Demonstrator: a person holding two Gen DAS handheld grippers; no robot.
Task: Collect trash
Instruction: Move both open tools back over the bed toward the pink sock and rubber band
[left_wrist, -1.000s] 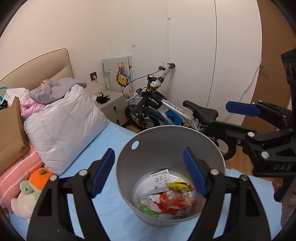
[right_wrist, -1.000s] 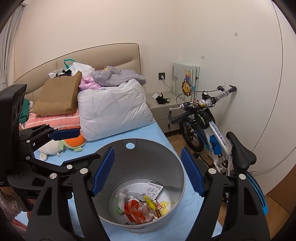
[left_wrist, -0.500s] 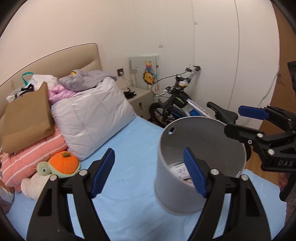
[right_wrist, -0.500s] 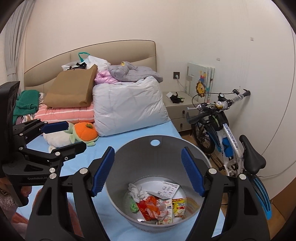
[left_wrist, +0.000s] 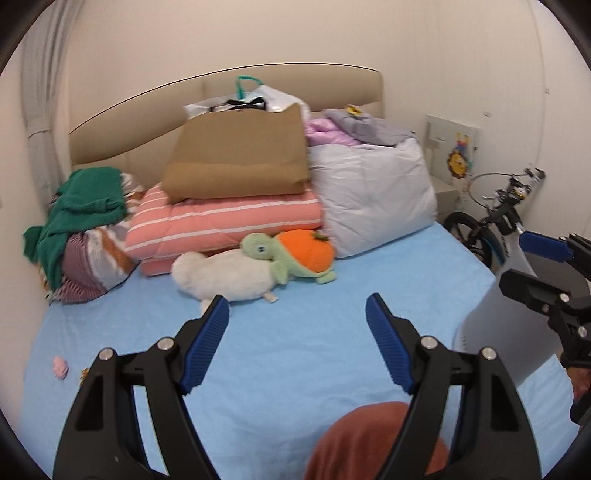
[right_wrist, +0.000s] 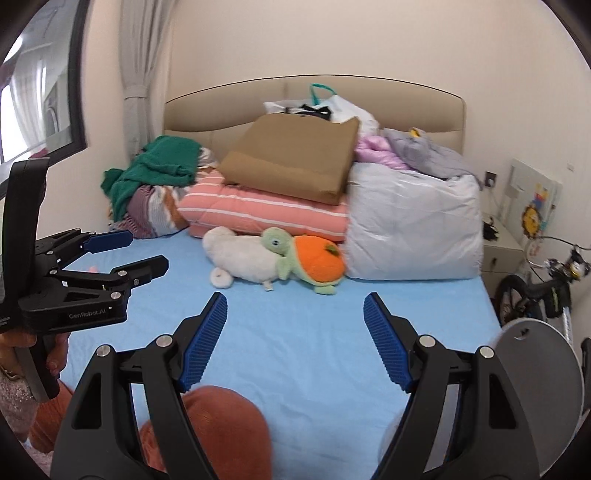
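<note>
In the left wrist view, your left tongs (left_wrist: 297, 332) are hanging released over the blue bed (left_wrist: 295, 354); the grey bin (left_wrist: 491, 332) is standing at right, contents hidden. In the right wrist view, your right tongs (right_wrist: 294, 334) are gaping empty, bin (right_wrist: 535, 365) lower right.

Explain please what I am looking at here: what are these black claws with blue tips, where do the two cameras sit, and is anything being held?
No robot is here. A person holds one hand-held clamp in each hand, and each clamp carries a wide-angle camera that looks forward along its two fingers. One picture comes from the left gripper, the other from the right gripper. Each view also shows the other clamp at its edge. Both stand open and hold nothing. They face a bed with a blue sheet. On it lie folded bedding, plush toys, a small pink scrap near the left edge, and a grey trash bin at the right.
</note>
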